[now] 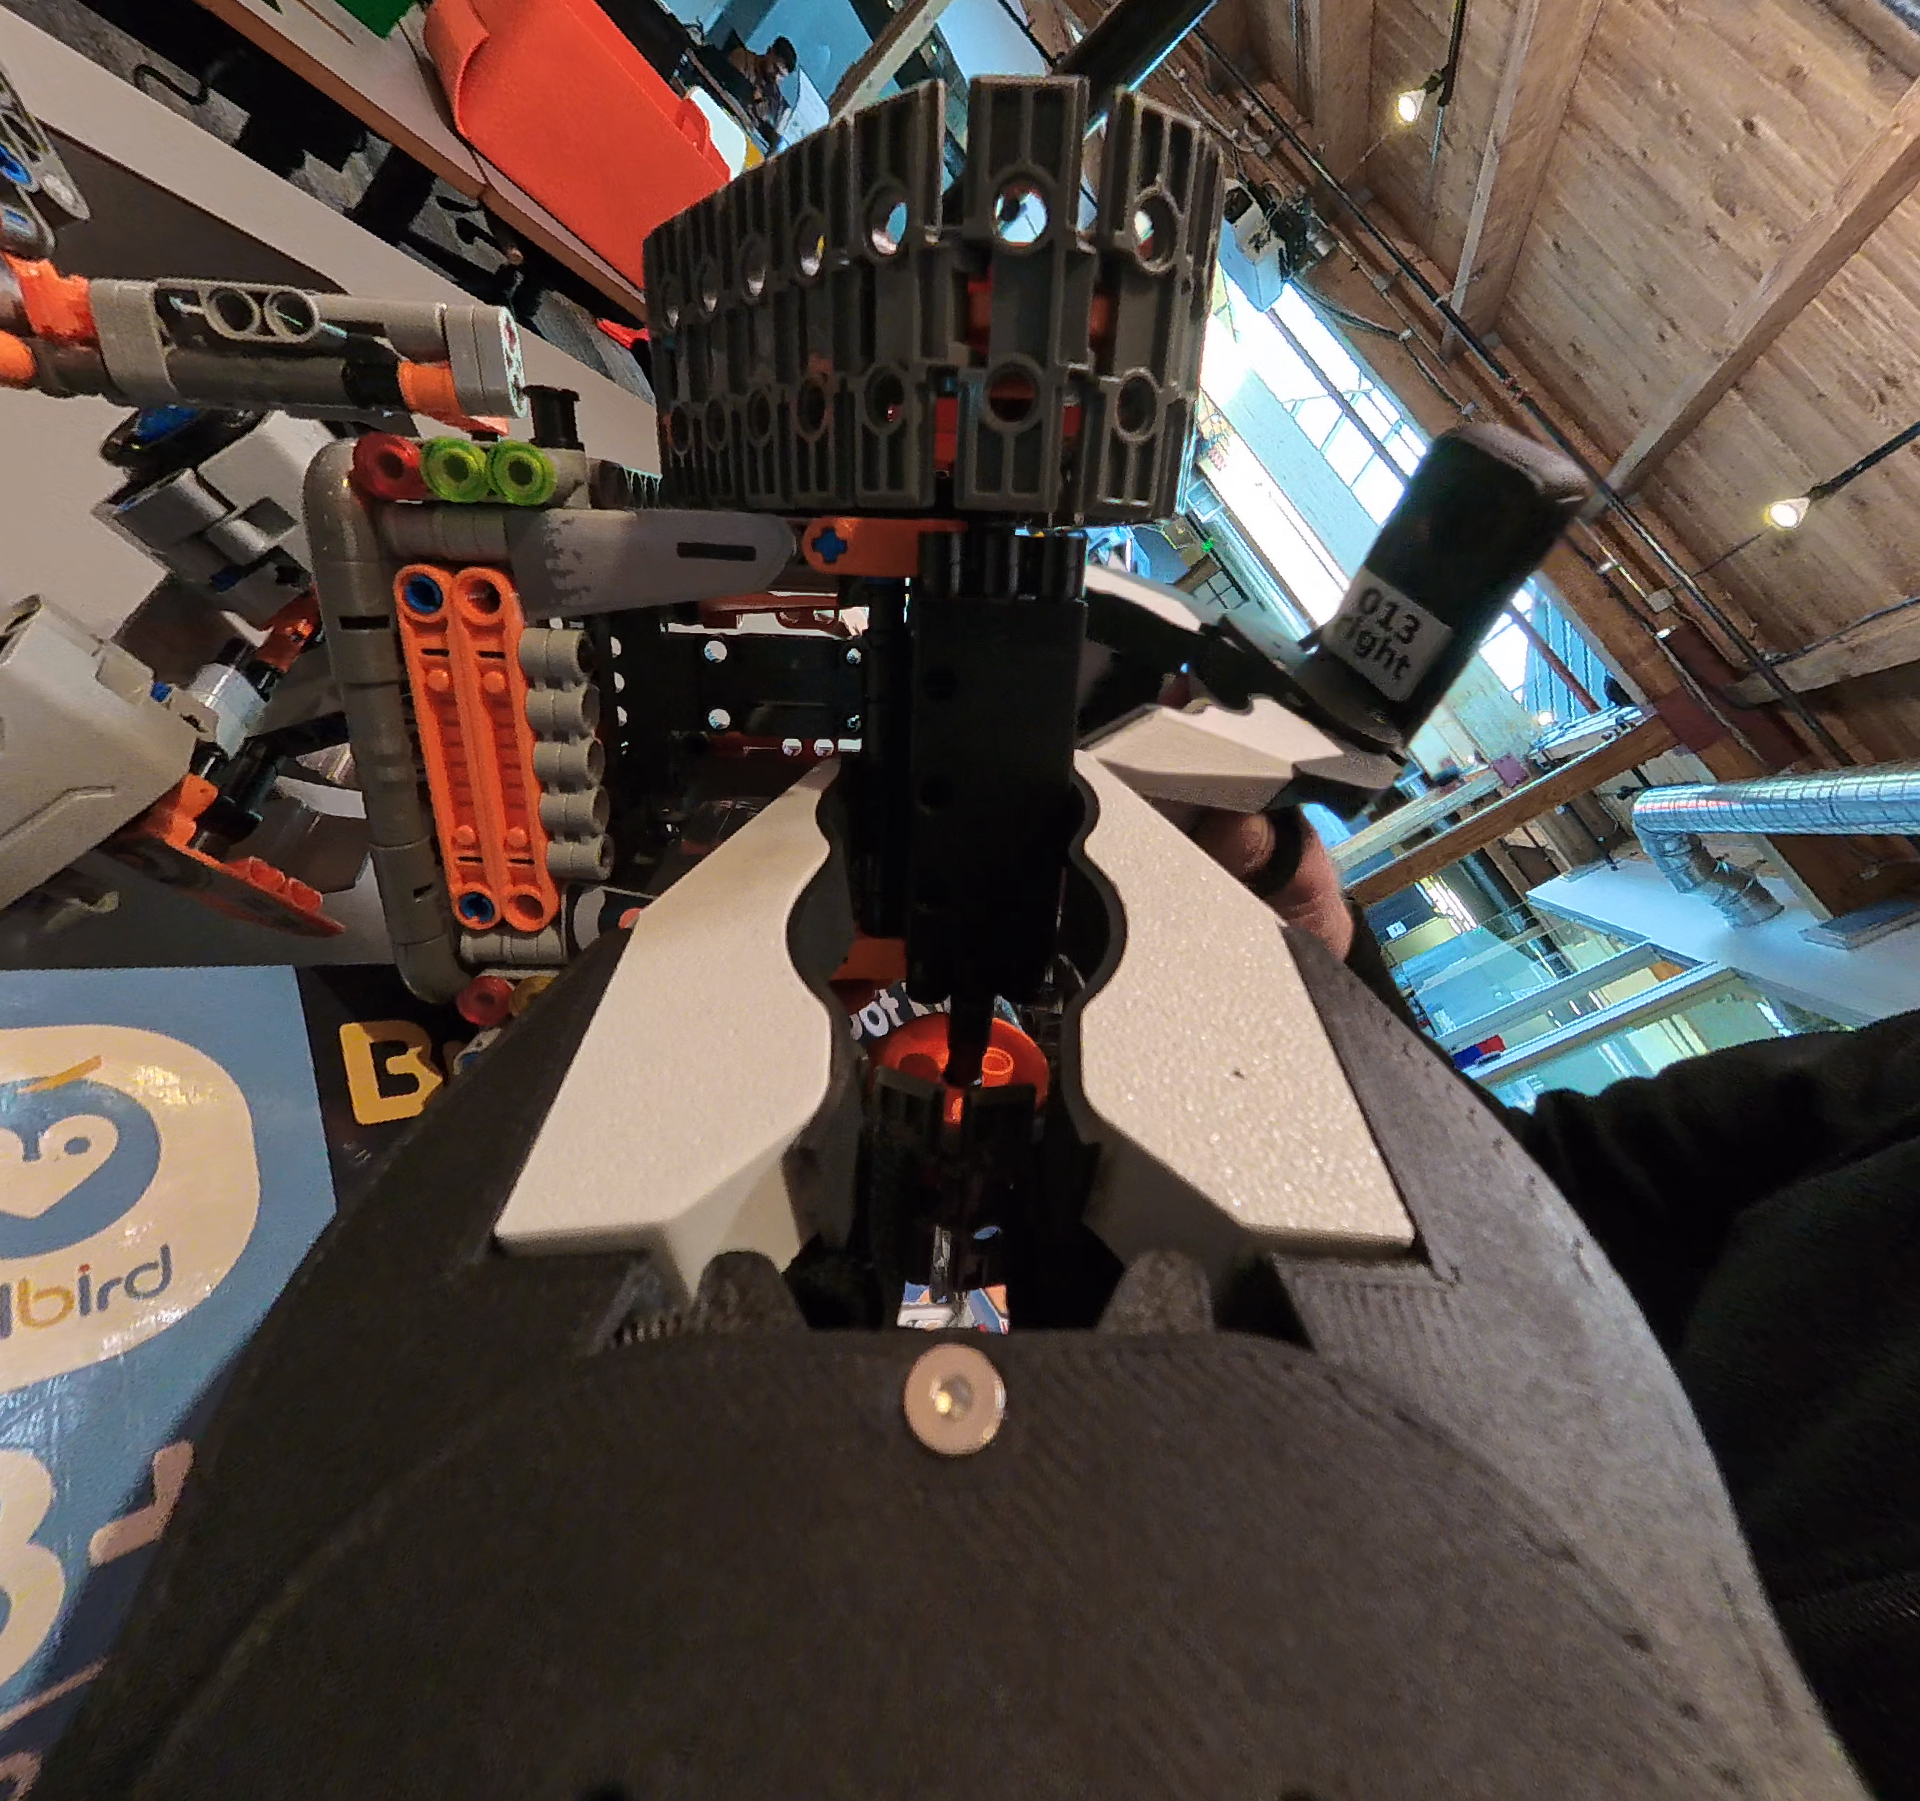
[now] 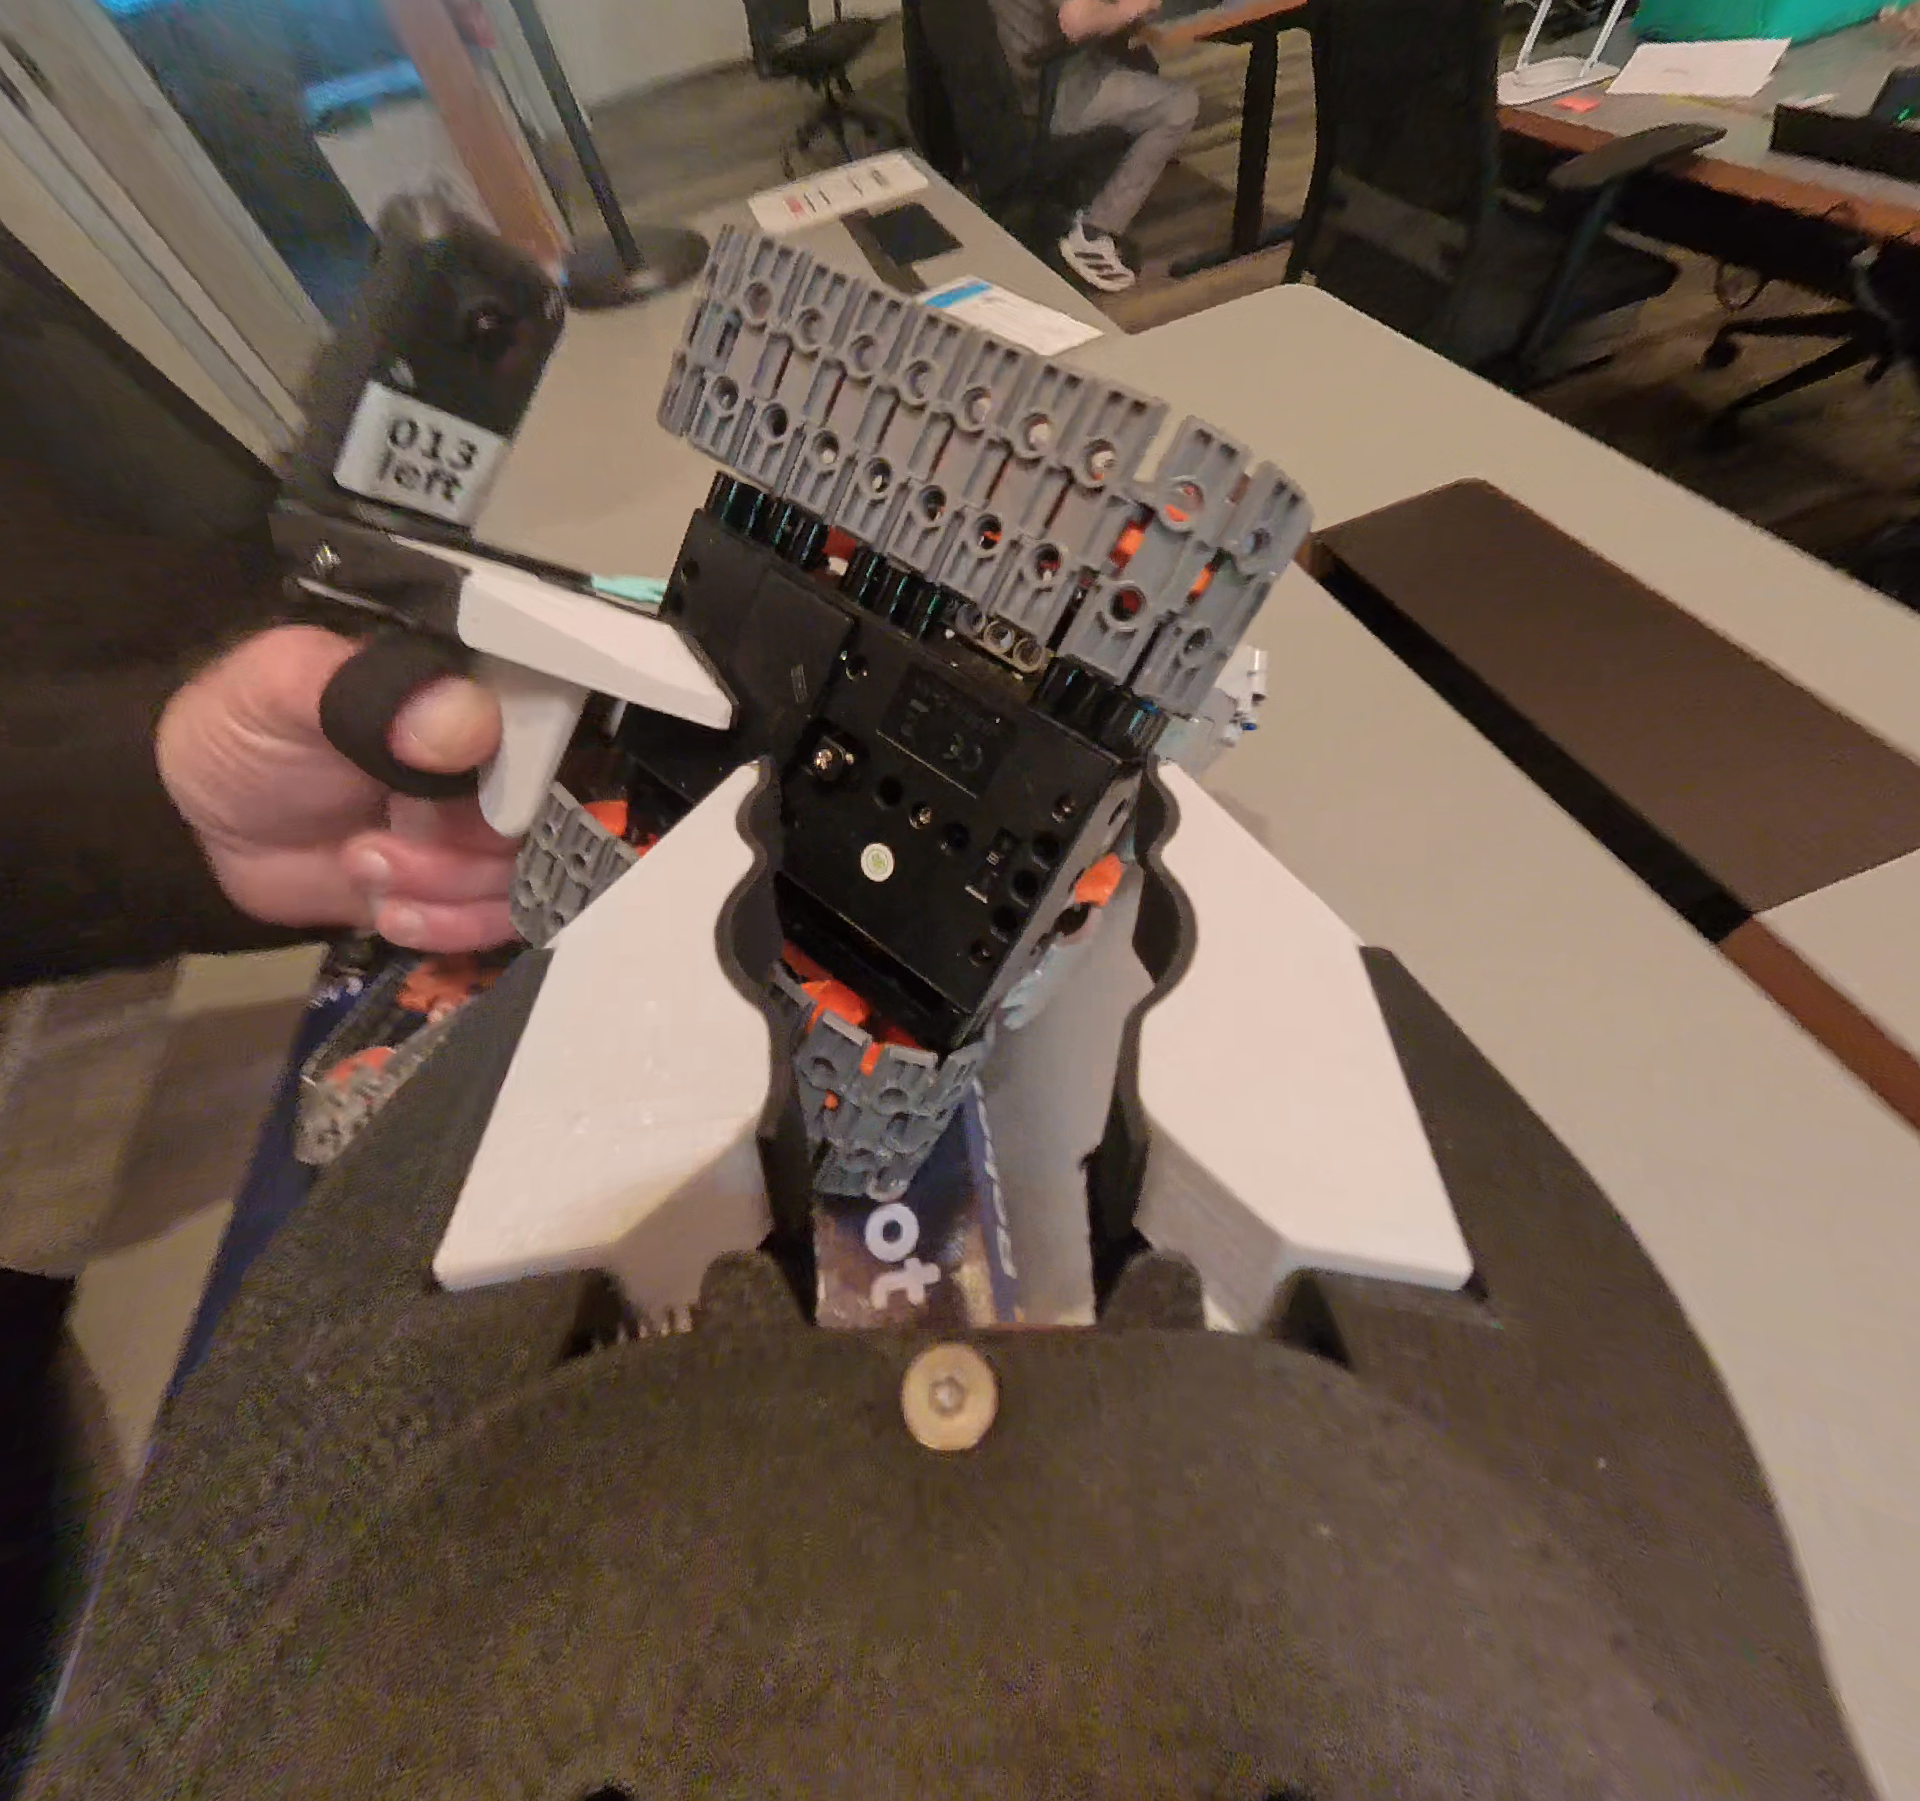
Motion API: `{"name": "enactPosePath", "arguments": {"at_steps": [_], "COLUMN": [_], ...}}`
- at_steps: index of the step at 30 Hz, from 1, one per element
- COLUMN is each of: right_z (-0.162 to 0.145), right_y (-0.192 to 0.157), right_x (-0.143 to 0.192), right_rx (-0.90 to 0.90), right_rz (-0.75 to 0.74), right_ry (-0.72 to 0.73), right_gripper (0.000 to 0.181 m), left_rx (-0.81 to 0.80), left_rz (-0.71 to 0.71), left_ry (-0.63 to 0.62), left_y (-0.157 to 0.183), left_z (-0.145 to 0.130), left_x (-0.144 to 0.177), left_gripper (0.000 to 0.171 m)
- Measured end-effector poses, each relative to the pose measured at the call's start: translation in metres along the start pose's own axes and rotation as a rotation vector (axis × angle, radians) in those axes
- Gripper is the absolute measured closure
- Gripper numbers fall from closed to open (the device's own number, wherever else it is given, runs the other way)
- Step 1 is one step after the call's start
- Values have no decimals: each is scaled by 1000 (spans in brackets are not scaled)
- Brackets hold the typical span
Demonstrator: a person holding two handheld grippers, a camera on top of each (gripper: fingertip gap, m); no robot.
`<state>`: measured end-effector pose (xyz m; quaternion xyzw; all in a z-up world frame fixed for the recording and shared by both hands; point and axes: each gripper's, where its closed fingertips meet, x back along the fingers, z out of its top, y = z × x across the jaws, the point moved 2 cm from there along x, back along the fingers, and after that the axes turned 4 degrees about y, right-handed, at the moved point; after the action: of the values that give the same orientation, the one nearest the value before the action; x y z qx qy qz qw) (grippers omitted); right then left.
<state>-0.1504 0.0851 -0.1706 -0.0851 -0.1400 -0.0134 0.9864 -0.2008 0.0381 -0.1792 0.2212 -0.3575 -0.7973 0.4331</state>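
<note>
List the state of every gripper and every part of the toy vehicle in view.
left gripper: shut on the black block.
right gripper: shut on the black block.
black block: gripped from two sides, tilted, above the table.
grey track: looped around the block's wheels, intact.
orange beams: fixed side by side in the grey frame.

Toy brick-built tracked vehicle [image 2: 935, 764]: black block body, grey link track [image 1: 925, 317] looped round it, orange pins showing through holes. Held up off table [image 2: 1455, 868], tilted, track arching over top. Left gripper [image 1: 951, 878] fingers clamped on narrow black body edge; right gripper [image 2: 951, 878] fingers clamped on broad black face with round pale button.
</note>
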Motion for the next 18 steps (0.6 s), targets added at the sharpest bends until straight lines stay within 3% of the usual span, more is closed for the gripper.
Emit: {"name": "enactPosePath", "arguments": {"at_steps": [7, 18], "right_z": [-4, -4], "right_y": [5, 5], "right_x": [-5, -11], "right_rx": [-147, -112], "right_rz": [52, 1], "right_ry": [31, -23], "right_gripper": [123, 124], "left_rx": [8, 3], "left_rz": [-1, 6], "left_ry": [7, 8], "left_y": [0, -1], "left_z": [0, 0], "left_x": [0, 0], "left_gripper": [137, 138]}}
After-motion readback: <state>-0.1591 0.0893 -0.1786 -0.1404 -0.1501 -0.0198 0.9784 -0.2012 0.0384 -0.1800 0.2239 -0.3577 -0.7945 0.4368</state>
